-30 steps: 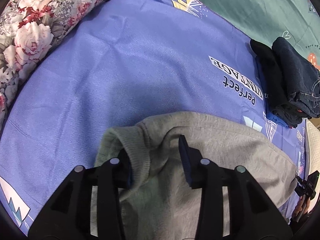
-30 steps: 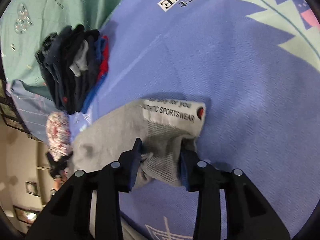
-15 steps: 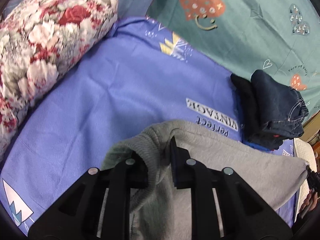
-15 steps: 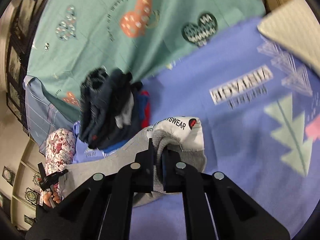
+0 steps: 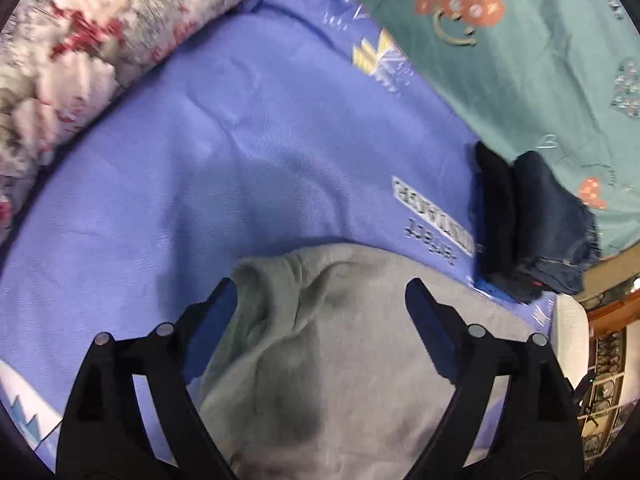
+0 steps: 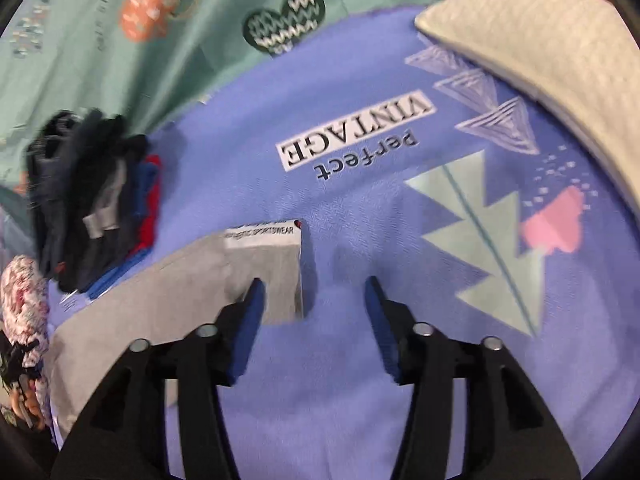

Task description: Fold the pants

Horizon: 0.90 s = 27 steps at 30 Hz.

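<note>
A: Pants (image 5: 332, 344), grey ones, lie flat on the blue bedsheet (image 5: 224, 160), filling the lower middle of the left wrist view. In the right wrist view their waistband end with the white printed label (image 6: 262, 236) sits left of centre.

B: And the left gripper (image 5: 320, 300)?

A: Its fingers (image 5: 212, 316) have just been opening and stand spread wide, the rumpled edge of the cloth below and between them, pads not pressing it.

B: The right gripper (image 6: 314, 300)?

A: Also just opened. Its fingers are spread; the left pad overlaps the pants' corner in the picture, the right one is over bare sheet.

B: Anything else nearby?

A: Pile of dark folded clothes (image 5: 532, 224) at centre right of the left view, a flowered pillow (image 5: 100, 36) upper left, a teal sheet (image 5: 540, 60) upper right, a white pillow (image 6: 560, 60) upper right in the right view.
</note>
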Tool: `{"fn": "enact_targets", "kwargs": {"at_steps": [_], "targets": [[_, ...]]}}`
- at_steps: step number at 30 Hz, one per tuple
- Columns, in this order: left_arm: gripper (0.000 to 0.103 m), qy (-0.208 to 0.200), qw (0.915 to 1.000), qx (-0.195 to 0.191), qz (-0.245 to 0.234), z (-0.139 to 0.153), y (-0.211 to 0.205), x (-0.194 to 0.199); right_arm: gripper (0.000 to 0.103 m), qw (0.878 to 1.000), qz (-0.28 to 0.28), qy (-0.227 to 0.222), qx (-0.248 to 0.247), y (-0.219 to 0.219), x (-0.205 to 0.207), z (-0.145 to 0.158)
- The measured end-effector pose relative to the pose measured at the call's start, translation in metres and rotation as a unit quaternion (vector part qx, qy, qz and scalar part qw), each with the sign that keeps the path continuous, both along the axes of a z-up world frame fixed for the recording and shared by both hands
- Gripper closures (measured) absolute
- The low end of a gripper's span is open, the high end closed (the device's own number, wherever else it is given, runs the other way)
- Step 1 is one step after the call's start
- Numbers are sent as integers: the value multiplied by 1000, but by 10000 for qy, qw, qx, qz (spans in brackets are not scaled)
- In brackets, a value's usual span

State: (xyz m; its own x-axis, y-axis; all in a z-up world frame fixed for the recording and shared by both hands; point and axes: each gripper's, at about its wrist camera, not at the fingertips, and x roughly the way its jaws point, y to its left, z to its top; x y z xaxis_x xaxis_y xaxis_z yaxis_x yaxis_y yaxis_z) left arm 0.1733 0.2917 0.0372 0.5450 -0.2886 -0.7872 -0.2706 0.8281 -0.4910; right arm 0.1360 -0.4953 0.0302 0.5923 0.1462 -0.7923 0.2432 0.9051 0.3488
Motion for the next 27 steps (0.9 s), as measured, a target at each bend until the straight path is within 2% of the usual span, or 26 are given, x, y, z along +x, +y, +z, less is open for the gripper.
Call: {"fn": "enact_targets", "kwargs": {"at_steps": [2,5,9,13,17,18,20,21,22,23,25,26,27], "targets": [[16,-53,9999,3,93,16,9,-30,31,9999,26,-123,6,-8,-40,15],[16,-26,9997,138,174,24,4,-86,29,9998,131,-66,115,-17,-97,21],[16,89,9993,353,110,12,-3,-158,27,9992,103,189,350,-20,-175,2],[16,283,9985,376,269,-20,-7,-213,27,9975,111,311,618,-13,-238,-20],[17,539,9981,26,297,-54,-11,-229,27,9960,323,210,801,0,-273,-23],[18,547,9982,-86,242,-60,-13,-229,27,9958,398,188,801,5,-278,-23],[19,411,9991,-75,121,-63,-25,-225,27,9952,523,172,810,12,-280,-22],[21,376,9992,-136,18,-64,-30,-221,27,9949,558,185,823,15,-279,-23],[27,383,9990,-195,-80,-66,-36,-216,27,9949,614,162,789,19,-278,-23],[31,423,9989,-155,-124,-69,-41,-212,27,9939,690,139,854,23,-276,-23],[33,401,9990,84,-172,-69,-51,-207,27,9913,871,87,985,34,-268,-23],[39,400,9989,123,-199,-69,-56,-205,29,9902,1034,115,936,43,-263,-23],[42,401,9989,107,-223,-70,-58,-203,37,9894,1227,199,751,54,-258,-24]]}}
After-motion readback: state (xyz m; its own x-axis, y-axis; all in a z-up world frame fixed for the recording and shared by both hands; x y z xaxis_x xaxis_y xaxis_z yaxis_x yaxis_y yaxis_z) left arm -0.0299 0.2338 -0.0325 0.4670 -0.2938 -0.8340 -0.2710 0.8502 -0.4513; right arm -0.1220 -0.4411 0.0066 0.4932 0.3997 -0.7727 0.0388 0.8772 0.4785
